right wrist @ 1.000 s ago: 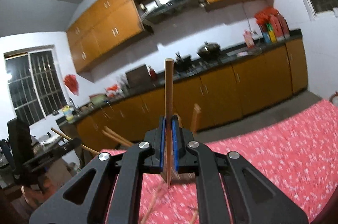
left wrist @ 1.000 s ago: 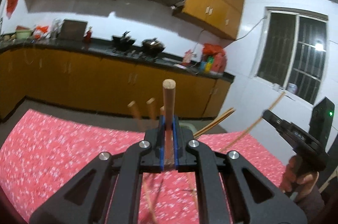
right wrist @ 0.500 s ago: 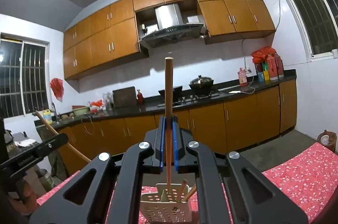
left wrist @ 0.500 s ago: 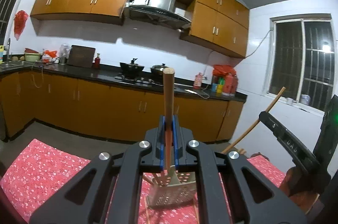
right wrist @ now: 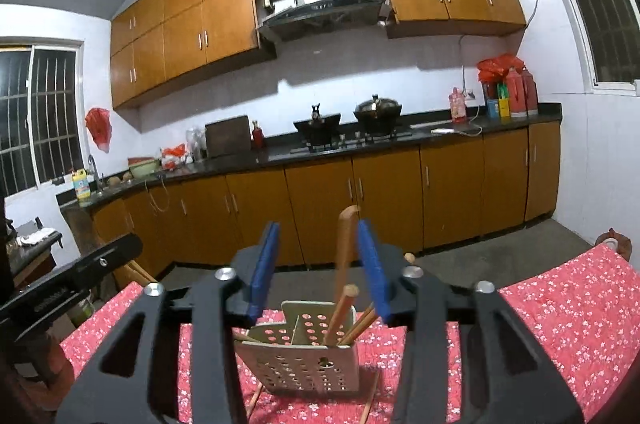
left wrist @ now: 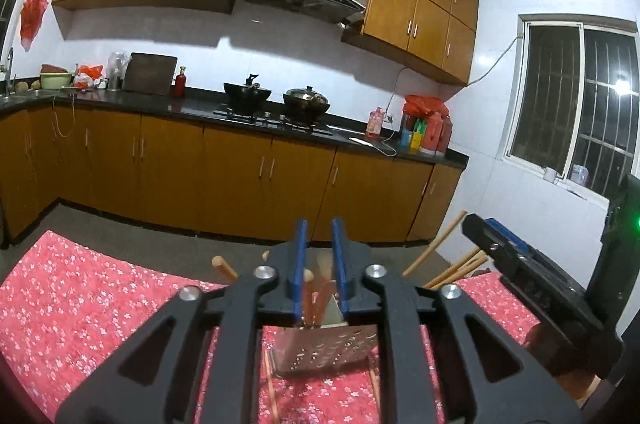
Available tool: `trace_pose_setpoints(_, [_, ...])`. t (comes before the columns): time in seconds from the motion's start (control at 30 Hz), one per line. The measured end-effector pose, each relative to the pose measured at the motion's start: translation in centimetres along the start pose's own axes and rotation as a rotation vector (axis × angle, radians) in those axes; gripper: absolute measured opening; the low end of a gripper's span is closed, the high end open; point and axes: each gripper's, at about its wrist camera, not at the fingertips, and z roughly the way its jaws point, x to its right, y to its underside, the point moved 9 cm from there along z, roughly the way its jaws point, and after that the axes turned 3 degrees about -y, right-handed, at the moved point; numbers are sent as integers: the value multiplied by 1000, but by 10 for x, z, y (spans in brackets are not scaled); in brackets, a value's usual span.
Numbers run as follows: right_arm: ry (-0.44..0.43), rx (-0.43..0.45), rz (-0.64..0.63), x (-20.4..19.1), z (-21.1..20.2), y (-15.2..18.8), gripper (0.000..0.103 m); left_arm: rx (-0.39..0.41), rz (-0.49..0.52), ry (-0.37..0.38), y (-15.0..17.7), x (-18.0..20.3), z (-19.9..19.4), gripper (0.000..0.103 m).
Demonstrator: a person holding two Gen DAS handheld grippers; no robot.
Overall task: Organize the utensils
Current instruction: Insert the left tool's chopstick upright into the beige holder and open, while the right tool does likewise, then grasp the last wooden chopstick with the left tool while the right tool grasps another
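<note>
Grippers are both working over a perforated utensil holder standing on a table draped in a red floral cloth. The right gripper is opening its jaws wide; a wooden stick is standing loose between the blue pads, near the right one, its lower end already inside the holder. The left gripper is opening too, by a narrower gap, and wooden handles are showing blurred in that gap; whether the pads are touching them is unclear.

The holder is sitting just beyond both sets of fingertips, divided into compartments, with several sticks leaning in its right-hand section. More handles are fanning out of it toward the right of the left wrist view. Judging by this, much of the sorting is looking done, with both hands releasing pieces into place. A few thin sticks are lying on the cloth by the holder's base, likely waiting to be collected.

The two grippers are crowding close around the holder, so backing away is calling for care with the leaning handles. To either side the cloth is lying bare, and open floor is separating the table's far edge from the kitchen cabinets.
</note>
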Motion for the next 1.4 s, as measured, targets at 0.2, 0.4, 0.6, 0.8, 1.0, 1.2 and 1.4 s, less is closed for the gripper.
trace_pose_setpoints(0.2, [29,47,35,15,-33,-5,43,36,-48,-7,-7,-15,-24,25])
trace_pose_setpoints(0.4, [146,-100,78,59,-35,49,43,9,-63,-86,18,-48,-52,29])
trace_pose_setpoints(0.6, [172,-435,177,89,-10,157,43,-194,-30,-230,94,-94,-34,32])
trace_pose_setpoints(0.8, [83,-635,212,65,1,227,36,-410,28,-339,176,-124,-10,32])
trace_pose_setpoints(1.0, [25,-687,157,27,5,247,32,-477,27,-323,209,-128,-8,32])
trace_pose_setpoints(1.2, [68,-706,80,23,6,258,16,-495,29,-253,217,-107,-13,32])
trace_pose_setpoints(1.4, [135,-691,116,46,6,255,8,-529,26,-147,228,-72,-8,32])
